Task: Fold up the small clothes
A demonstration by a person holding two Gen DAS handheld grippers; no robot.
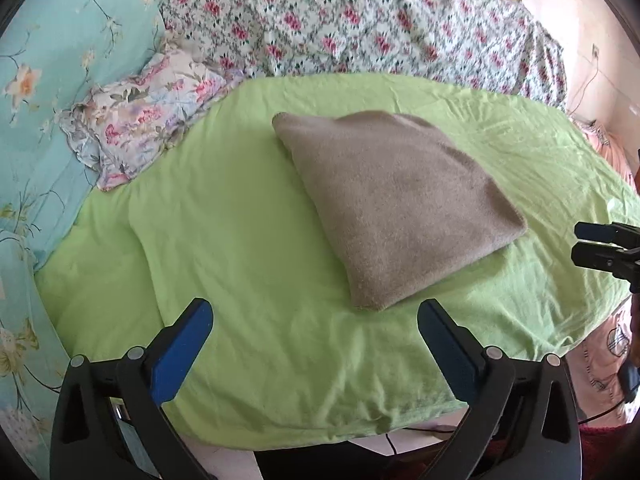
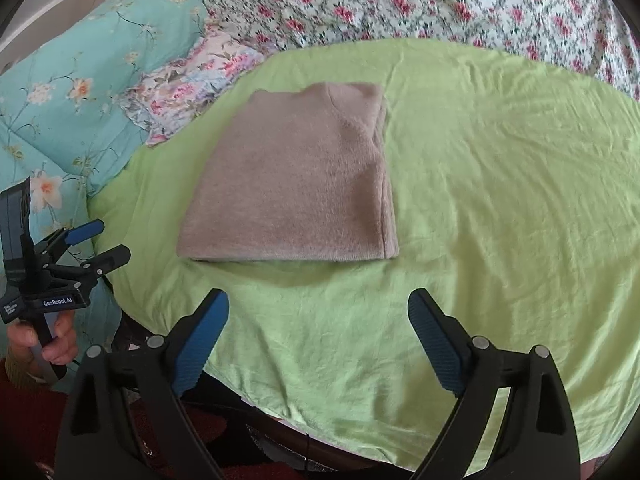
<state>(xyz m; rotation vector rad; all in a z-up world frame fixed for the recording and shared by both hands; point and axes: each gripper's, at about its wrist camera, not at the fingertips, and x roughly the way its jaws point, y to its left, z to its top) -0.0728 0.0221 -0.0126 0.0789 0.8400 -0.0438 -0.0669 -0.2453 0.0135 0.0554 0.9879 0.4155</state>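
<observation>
On the green sheet [image 2: 500,184] lay the folded garment [image 2: 292,184], a beige fuzzy knit in a neat rectangle, flat, w/ nothing on top of it. In the right wrist view it sat left of centre, its near edge just beyond the right gripper [image 2: 318,328]; layered edges showed along its right side. In the left wrist view the same garment [image 1: 396,204] looked turned like a diamond, one corner pointing toward the left gripper [image 1: 316,334].

Left gripper: jaws spread wide, blue pads facing each other, nothing between them but bare sheet. It hung above the sheet, apart from the garment, no contact. From the right wrist view it showed at the far left [image 2: 94,240], held by a hand [image 2: 44,344] round the handle, its two fingers parted and empty.

Right gripper: also wide open, pads clear of cloth, holding nothing; garment lay ahead of the tips, not touched. Its finger ends poked in at the right edge of the left wrist view [image 1: 600,246], off to the side of the garment.

Behind the sheet: a white quilt w/ pink flowers [image 1: 360,20] along the back, a teal floral quilt [image 1: 44,100] on the left, and a small pastel floral pillow [image 1: 140,116] between them, its corner overlapping the sheet's edge.
</observation>
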